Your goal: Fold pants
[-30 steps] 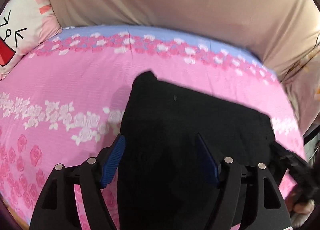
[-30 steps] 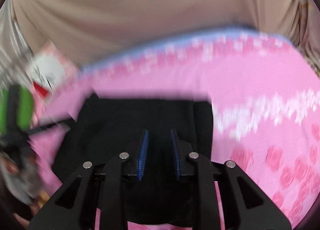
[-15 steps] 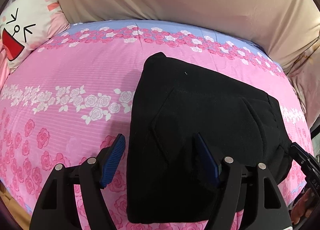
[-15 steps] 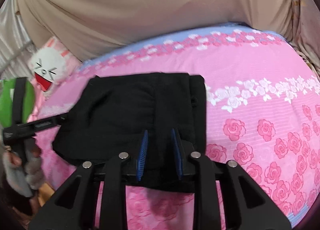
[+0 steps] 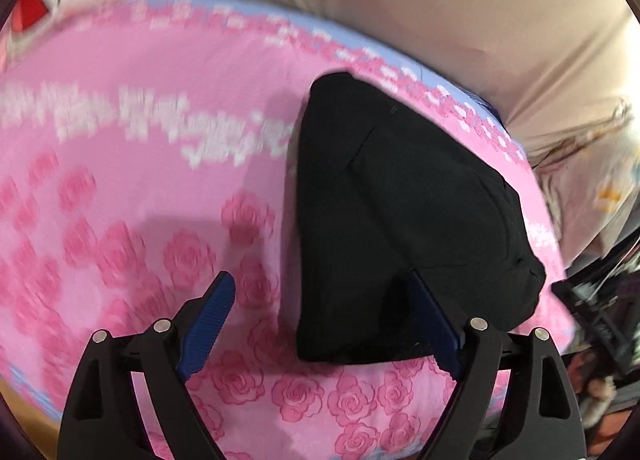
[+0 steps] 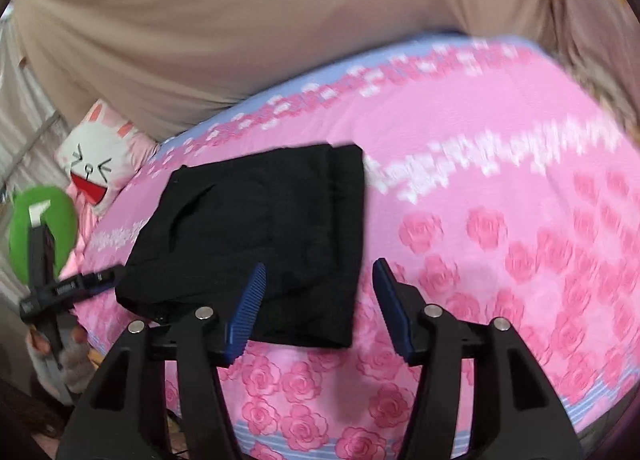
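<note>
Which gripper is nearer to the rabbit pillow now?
Left. The left gripper is beside the folded black pants on the rabbit pillow side; the right gripper is opposite.

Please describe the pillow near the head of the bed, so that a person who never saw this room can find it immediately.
Start from the pink rose-patterned bedsheet and follow it to its far left corner, beside the beige fabric backdrop. The pillow lies there. It alone shows a white cartoon rabbit face with squinting eyes and an open red mouth.
</note>
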